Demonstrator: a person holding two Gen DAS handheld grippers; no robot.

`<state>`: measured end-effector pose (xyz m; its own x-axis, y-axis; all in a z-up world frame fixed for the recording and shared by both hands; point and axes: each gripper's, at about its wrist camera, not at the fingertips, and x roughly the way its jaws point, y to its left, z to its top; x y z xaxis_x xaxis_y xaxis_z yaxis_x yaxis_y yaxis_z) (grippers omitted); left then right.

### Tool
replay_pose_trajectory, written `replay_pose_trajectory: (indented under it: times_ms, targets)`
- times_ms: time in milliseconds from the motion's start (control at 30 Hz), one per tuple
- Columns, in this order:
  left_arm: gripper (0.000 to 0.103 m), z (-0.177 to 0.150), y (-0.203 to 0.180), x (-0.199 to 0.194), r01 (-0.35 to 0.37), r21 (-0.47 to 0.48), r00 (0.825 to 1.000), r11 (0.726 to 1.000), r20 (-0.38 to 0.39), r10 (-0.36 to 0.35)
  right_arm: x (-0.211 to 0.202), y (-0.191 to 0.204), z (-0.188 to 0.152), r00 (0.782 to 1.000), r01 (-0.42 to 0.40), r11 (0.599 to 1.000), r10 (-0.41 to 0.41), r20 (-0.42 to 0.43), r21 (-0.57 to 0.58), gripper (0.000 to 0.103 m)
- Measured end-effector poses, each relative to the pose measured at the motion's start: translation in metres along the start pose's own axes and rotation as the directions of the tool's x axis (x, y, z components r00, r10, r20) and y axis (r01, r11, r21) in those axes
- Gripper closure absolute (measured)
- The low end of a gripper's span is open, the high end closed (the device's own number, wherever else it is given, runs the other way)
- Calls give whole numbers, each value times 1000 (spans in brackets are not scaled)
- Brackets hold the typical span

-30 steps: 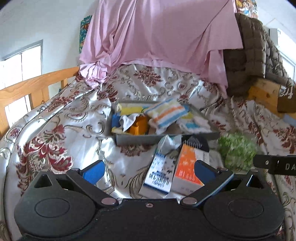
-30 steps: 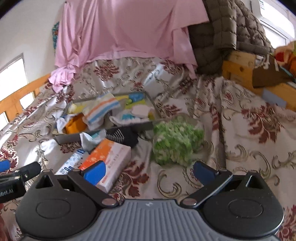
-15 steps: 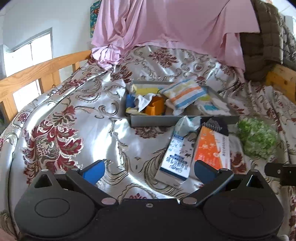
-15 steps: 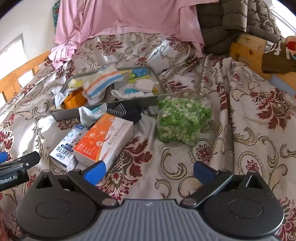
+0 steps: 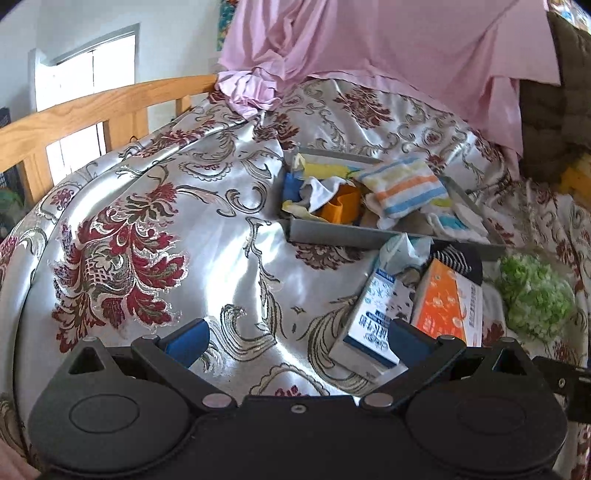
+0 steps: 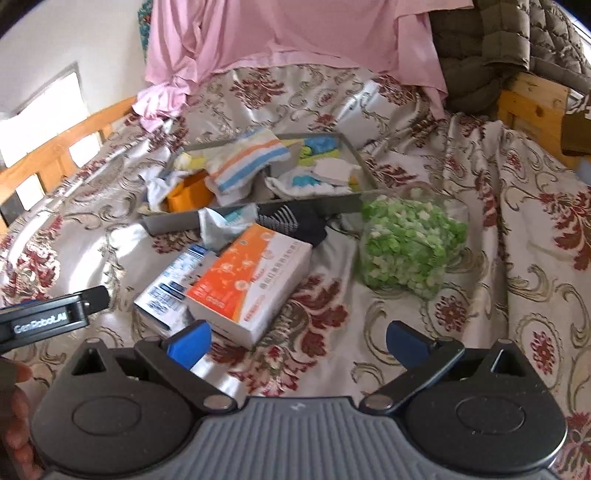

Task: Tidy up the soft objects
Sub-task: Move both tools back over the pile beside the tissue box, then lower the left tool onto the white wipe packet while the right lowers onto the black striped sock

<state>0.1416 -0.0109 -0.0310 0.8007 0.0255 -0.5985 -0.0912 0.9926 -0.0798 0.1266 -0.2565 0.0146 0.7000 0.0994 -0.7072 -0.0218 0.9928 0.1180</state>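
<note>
A grey tray (image 5: 332, 236) (image 6: 173, 224) on the bed holds a striped cloth (image 5: 402, 188) (image 6: 247, 162), an orange item (image 5: 341, 208) and other small cloths. In front of it lie a blue-white tissue pack (image 5: 373, 314) (image 6: 173, 280), an orange-white tissue pack (image 5: 448, 306) (image 6: 251, 284), a black striped sock (image 6: 291, 221) and a bag of green pieces (image 5: 533, 295) (image 6: 410, 247). My left gripper (image 5: 297, 338) is open and empty, near the blue-white pack. My right gripper (image 6: 297, 338) is open and empty, near the orange pack.
A floral satin bedspread (image 5: 147, 240) covers the bed. A wooden rail (image 5: 92, 110) runs along the left. A pink sheet (image 6: 295, 33) and a brown quilted jacket (image 6: 498, 44) hang at the back. The left gripper's body (image 6: 44, 317) shows at the right wrist view's left edge.
Both grippers have pulled back from the tray and turned left, so the tray and packs look farther off. Both stay open. Nothing on the bed has moved.
</note>
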Motion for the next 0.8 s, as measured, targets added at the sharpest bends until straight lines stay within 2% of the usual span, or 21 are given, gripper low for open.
replay_pose_trajectory:
  times_ms: [200, 367, 467, 567, 633, 800]
  targets:
    - [1, 8, 7, 4, -3, -51, 1000, 999, 21, 4, 2, 7, 8, 997, -26, 999, 29, 76, -44, 0]
    - [1, 16, 11, 11, -2, -80, 999, 997, 38, 5, 7, 14, 22, 970, 68, 974, -14, 241, -216, 0]
    - [1, 22, 10, 21, 13, -89, 999, 996, 37, -9, 20, 9, 34, 953, 96, 964, -19, 301, -246, 0]
    - [1, 31, 3, 37, 72, -80, 997, 994, 25, -70, 41, -1, 47, 957, 39, 967, 36, 287, -250, 0]
    - [1, 38, -4, 48, 121, -60, 993, 991, 18, -120, 54, -5, 51, 959, 39, 967, 34, 282, -251, 0]
    - [1, 61, -16, 81, 260, 11, 966, 966, -2, -260, 80, -13, 57, 972, 32, 960, 34, 233, -277, 0]
